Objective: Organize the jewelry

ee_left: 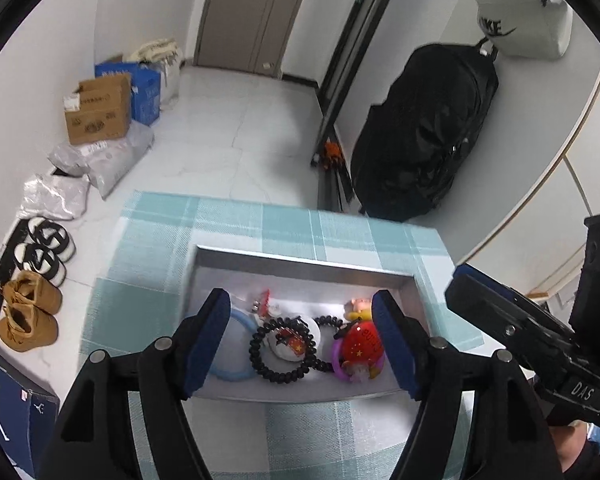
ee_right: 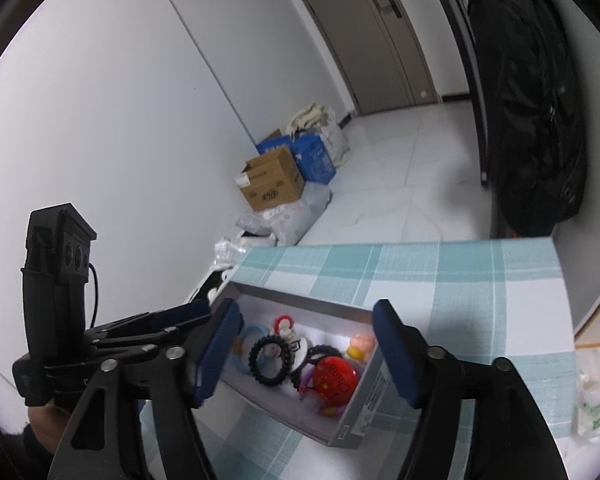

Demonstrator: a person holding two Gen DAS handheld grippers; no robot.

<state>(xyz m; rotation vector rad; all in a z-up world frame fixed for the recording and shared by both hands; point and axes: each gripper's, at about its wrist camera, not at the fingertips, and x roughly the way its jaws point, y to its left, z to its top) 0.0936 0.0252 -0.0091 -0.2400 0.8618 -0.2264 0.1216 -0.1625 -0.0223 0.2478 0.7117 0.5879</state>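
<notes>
Where checked cloth spreads, grey box point(ee_left: 300, 262) holds black bead bracelet point(ee_left: 283, 350).

The white bag point(ee_left: 516, 12) hanging on the wall reads "NIKE". The right hand-held gripper point(ee_left: 456, 280) bears a "DAS" label. The red ornament point(ee_right: 336, 378) reads "China". A Jordan jumpman logo marks the blue shoebox point(ee_left: 4, 408).

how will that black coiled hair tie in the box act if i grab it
The black coiled hair tie looks springy and light, so it will probably squash and stretch. It lies over the white disc, so lifting may drag that along.
</notes>
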